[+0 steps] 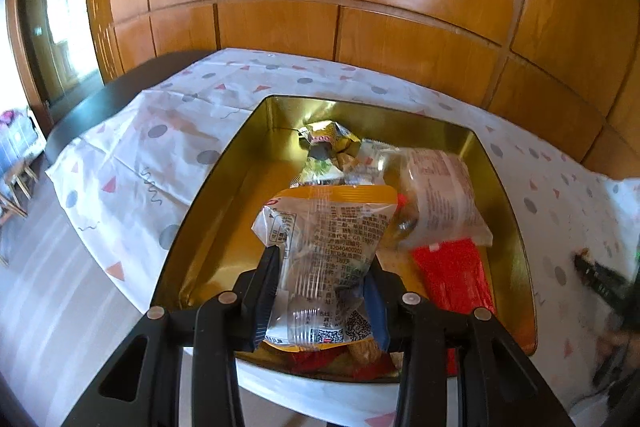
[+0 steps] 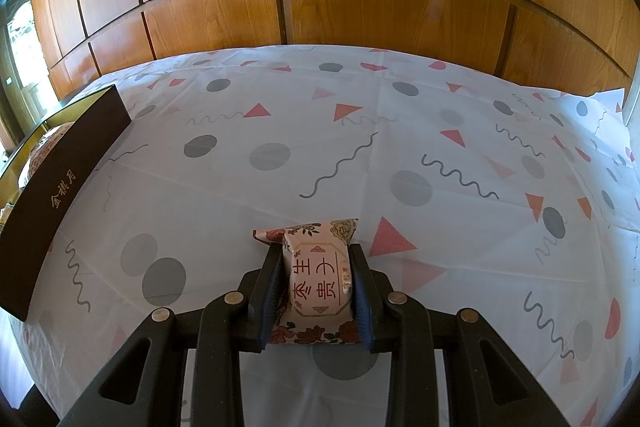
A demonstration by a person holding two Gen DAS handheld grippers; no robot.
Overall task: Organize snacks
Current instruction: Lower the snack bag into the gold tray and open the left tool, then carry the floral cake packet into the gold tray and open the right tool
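Left wrist view shows you the relation that matters: the gold tin box (image 1: 280, 115) lies directly under and ahead of your left gripper (image 1: 324, 291), filling the centre of the frame, so the clear and yellow snack packet (image 1: 324, 239) that you hold hangs above its open inside. The jaws of this gripper are clenched on the lower half of the packet, whose long axis runs from the bottom of the frame up toward the centre. I judge that the coming move is only a lowering and a release, because the left hand is the nearer one to the box. The box is wide, rectangular, with shiny golden metal walls and dark outer sides; it stands on a white tablecloth (image 1: 132, 163) printed with grey dots and pink triangles. Inside lie a pale crinkled packet (image 1: 444, 195) at centre right, a flat red packet (image 1: 456, 275) below it, and a small yellow twisted wrapper (image 1: 328, 137) near the far wall. The free floor of the box is at the left. In the right wrist view your right gripper (image 2: 318, 291) grasps a small pink flowered packet (image 2: 318, 279), soft like a pillow, over the cloth at bottom centre; the box (image 2: 64, 183) is well apart, at the left edge.
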